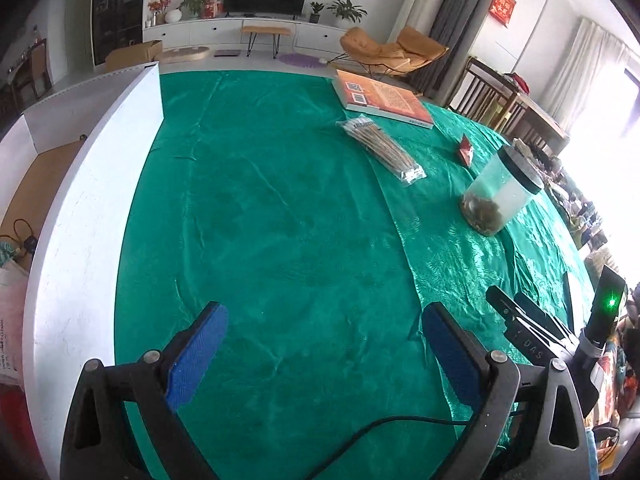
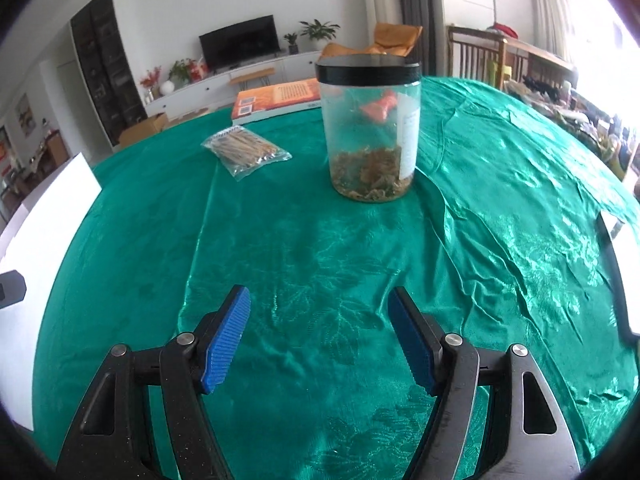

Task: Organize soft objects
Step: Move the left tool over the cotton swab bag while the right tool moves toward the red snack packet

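Soft objects on show here are few: a clear plastic packet of thin brown sticks (image 1: pixel 380 151) lies flat on the green satin cloth (image 1: pixel 280 220) that covers the bench, well ahead of both grippers. Just beyond the packet lies an orange book (image 1: pixel 384 98), face up, near the far edge. To the right of the packet stands a clear plastic jar (image 2: pixel 370 130) with a black screw lid, upright, with a layer of brownish dried matter at its bottom and a white label on its right side. A small red packet (image 1: pixel 465 151) lies on the cloth between the book and the jar; in the right wrist view it shows only through the jar's wall.

The left gripper (image 1: pixel 320 354) hangs low over the near part of the cloth, its jaws spread wide with nothing between the blue pads (image 1: pixel 198 356). The right gripper (image 2: pixel 320 338) is likewise wide open and holds nothing, aimed at the jar, which stands well apart from it. In the left wrist view the right gripper shows at the right edge, beside a green indicator light.

A white board (image 1: pixel 92 208) stands along the left side of the cloth. Behind the bench are a television, potted plants and an orange lounge chair.
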Available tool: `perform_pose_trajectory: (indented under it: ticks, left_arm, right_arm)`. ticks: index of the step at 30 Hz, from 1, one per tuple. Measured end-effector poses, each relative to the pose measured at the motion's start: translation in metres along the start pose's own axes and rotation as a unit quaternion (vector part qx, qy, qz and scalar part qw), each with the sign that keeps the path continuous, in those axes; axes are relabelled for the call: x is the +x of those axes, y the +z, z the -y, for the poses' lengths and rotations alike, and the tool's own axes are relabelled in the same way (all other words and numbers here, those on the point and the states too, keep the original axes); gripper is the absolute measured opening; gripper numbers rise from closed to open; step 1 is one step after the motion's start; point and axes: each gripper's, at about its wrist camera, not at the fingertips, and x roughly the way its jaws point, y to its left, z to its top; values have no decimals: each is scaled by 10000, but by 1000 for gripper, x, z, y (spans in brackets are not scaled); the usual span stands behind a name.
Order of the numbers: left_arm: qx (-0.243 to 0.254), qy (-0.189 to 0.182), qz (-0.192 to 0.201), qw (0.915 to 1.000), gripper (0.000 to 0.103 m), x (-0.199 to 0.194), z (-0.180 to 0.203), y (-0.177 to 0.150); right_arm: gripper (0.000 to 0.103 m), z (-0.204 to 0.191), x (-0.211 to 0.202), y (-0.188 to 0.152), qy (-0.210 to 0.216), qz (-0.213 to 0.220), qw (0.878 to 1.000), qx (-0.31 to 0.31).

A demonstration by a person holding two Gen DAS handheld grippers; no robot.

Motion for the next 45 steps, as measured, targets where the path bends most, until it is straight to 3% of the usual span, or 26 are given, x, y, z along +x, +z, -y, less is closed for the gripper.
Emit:
perform_pose_trajectory:
  ticks: [9, 14, 16, 19, 22, 24, 28, 31, 36, 38, 42, 45]
  left_arm:
    - [-265, 81, -154, 9995, 97, 17, -15, -5]
    - [-87, 195, -111, 9997, 97, 20, -13, -2]
    - [-155, 213, -105, 9996, 97, 23, -17, 0]
    - [-301, 209, -74, 9993, 97, 27, -21, 5]
    - [-342, 245, -87, 9991, 97, 33, -22, 10]
    - [-319, 296, -133, 9990, 97, 36, -22, 12]
    - [-271, 358, -119, 9989, 97, 37, -23, 15]
    - [-285, 426, -127, 9986, 97, 42, -25, 14]
    - [-434, 208, -384, 9981, 97, 58, -22, 11]
    - [-413, 171, -381, 9983, 97, 60, -19, 14]
    - [-706, 34, -187, 9973, 97, 68, -18, 44]
    - [-1083, -425, -457, 9922, 97, 99, -11, 90]
  right_arm:
    - [74, 16, 5, -3, 113, -151, 9991, 369]
    - [74, 35, -3, 15, 334, 172, 9988, 310]
    - [74, 57, -5, 30, 70, 433, 9987, 255]
    - [74, 114, 11, 57, -235, 511, 9959, 711]
    - [76, 162, 45, 89, -188, 252, 9928, 1152]
    - [76, 171, 74, 109, -40, -16, 9947, 1029]
    - [74, 152, 112, 126, 389, -293, 9987, 154]
    - [73, 124, 110, 121, 787, -280, 9947, -600]
    - [73, 72, 97, 101, 1436, -303, 9745, -1697]
    - [73, 55, 93, 91, 1311, -362, 9686, -2083]
    - [73, 58, 74, 75, 1090, -531, 9802, -1564]
    - [73, 61, 50, 57, 1232, -518, 9854, -1053]
